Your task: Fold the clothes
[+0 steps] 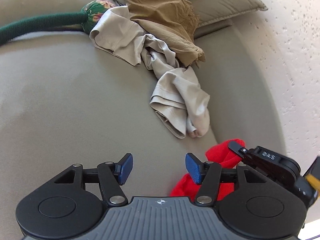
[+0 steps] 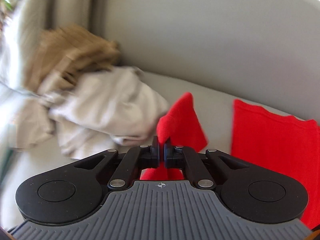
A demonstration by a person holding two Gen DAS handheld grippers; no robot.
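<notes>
right gripper [image 2: 161, 152] pinched on red garment [image 2: 180, 118] beside beige clothes pile [image 1: 176, 88]; left gripper [image 1: 159, 169] half open, empty, over sofa seat [image 1: 70, 104].

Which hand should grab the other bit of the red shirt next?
Probably the left. The left gripper is open and empty, right beside the red shirt. The right gripper is already shut on a corner of it.

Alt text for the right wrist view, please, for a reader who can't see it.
The right hand-held gripper is shut on a fold of a red garment lying on a grey-beige sofa. A blurred heap of cream clothing and tan clothing lies to its left.
</notes>
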